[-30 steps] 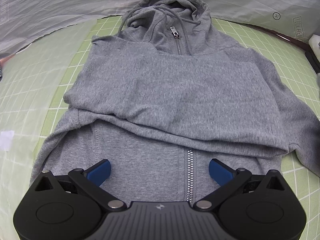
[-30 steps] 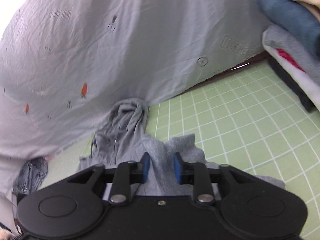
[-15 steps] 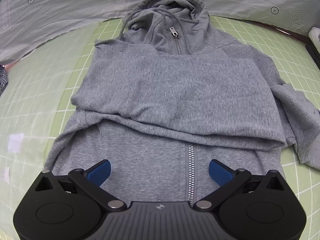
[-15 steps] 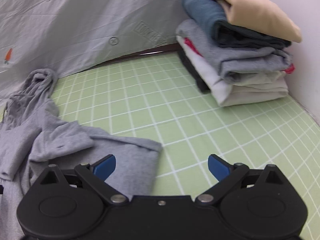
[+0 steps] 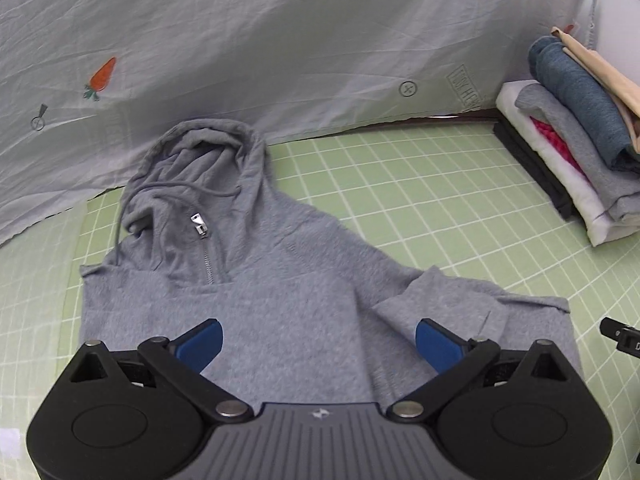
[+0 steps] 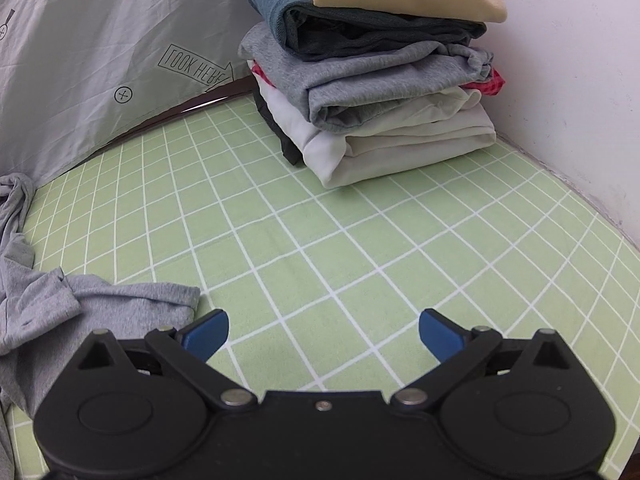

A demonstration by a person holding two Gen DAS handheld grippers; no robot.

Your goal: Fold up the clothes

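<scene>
A grey zip hoodie (image 5: 280, 288) lies face up on the green grid mat (image 5: 400, 200), hood (image 5: 204, 160) toward the back, with one sleeve folded across the chest. My left gripper (image 5: 319, 344) hovers over the chest. Its jaws are closing but still wide, and the cloth lies under them without either pad pressing on it. The other sleeve (image 5: 480, 300) lies loosely bunched at the hoodie's right side. In the right wrist view that sleeve (image 6: 132, 300) is at the lower left. My right gripper (image 6: 323, 336) is just right of it, jaws opening, with only the mat (image 6: 320, 240) beneath.
A stack of folded clothes (image 6: 372, 80) stands at the back right against a white wall (image 6: 580, 60), also seen as the stack (image 5: 572, 152) in the left wrist view. A grey printed sheet (image 5: 280, 40) hangs behind the mat. Bare mat lies between hoodie and stack.
The left gripper rose and swung from the hem toward the chest and right sleeve. The right gripper went from nearly shut over grey cloth to wide apart, turning right toward the stack; the sleeve now lies on the mat.
</scene>
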